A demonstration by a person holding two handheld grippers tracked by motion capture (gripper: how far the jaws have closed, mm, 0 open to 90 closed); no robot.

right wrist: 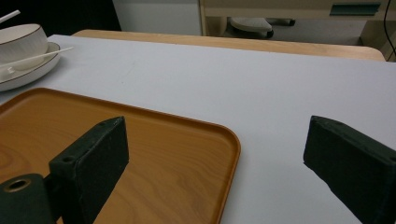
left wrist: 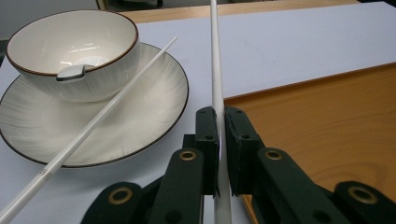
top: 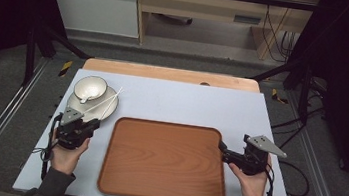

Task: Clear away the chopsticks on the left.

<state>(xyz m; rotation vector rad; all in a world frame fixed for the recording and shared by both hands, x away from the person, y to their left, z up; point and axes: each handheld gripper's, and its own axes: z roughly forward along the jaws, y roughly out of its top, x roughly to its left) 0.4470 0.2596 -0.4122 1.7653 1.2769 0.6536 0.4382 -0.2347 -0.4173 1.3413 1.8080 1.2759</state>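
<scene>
My left gripper (left wrist: 219, 140) is clamped on one chopstick (left wrist: 216, 70), which runs up past the plate (left wrist: 154, 116). The left gripper view shows the second chopstick (left wrist: 107, 112) lying across that plate beside the bowl (left wrist: 70, 51) – from above, less clear. My right gripper (right wrist: 215, 158) has its jaws wide apart over the tray (right wrist: 187, 140) corner – nothing between them

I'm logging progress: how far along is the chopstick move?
Done: the left tongs are shut on one chopstick. In hand: that chopstick, held beside the tray. Left: the second chopstick lies across the plate by the bowl; the right tongs are open, holding nothing.
</scene>
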